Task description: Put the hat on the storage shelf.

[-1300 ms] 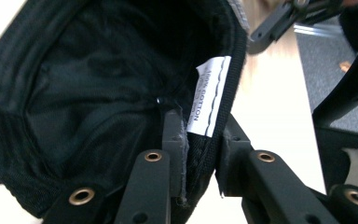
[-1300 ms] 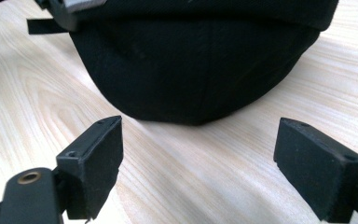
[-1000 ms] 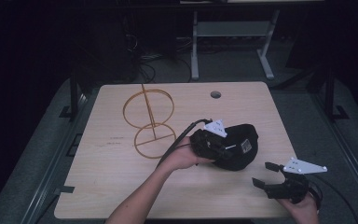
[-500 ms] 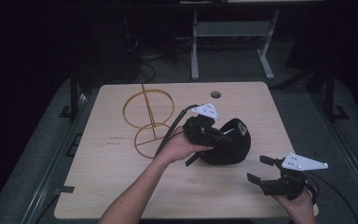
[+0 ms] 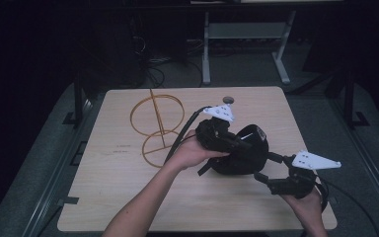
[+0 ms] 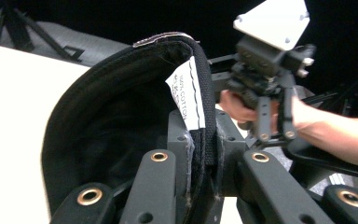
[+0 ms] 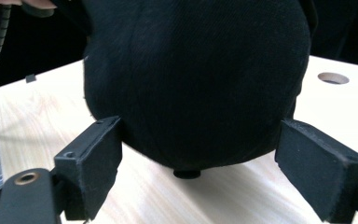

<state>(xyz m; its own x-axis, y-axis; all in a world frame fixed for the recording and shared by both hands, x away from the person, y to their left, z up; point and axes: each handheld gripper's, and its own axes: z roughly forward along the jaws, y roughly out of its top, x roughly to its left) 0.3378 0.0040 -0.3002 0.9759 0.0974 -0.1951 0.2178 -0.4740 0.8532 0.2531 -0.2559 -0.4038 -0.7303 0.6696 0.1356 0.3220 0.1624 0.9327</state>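
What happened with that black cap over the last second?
The left tool, clamped on the black cap rim, tipped it up off the table, crown down. The right tool, open, moved in to straddle the crown. The gold wire stand stayed put.

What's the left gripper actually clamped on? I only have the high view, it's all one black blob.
Observer: The left gripper is shut on the black cap at its rim band, right beside a white sewn-in label. The left gripper view looks into the cap's hollow inside.
Operator: And the right one, touching yet?
Observer: The right gripper is open, one pad on each side of the cap's crown; there is a gap between pad and cloth on both sides.
Operator: Cap resting on the table?
Observer: In the right gripper view the crown's top button points down at the table; I cannot tell whether it touches.
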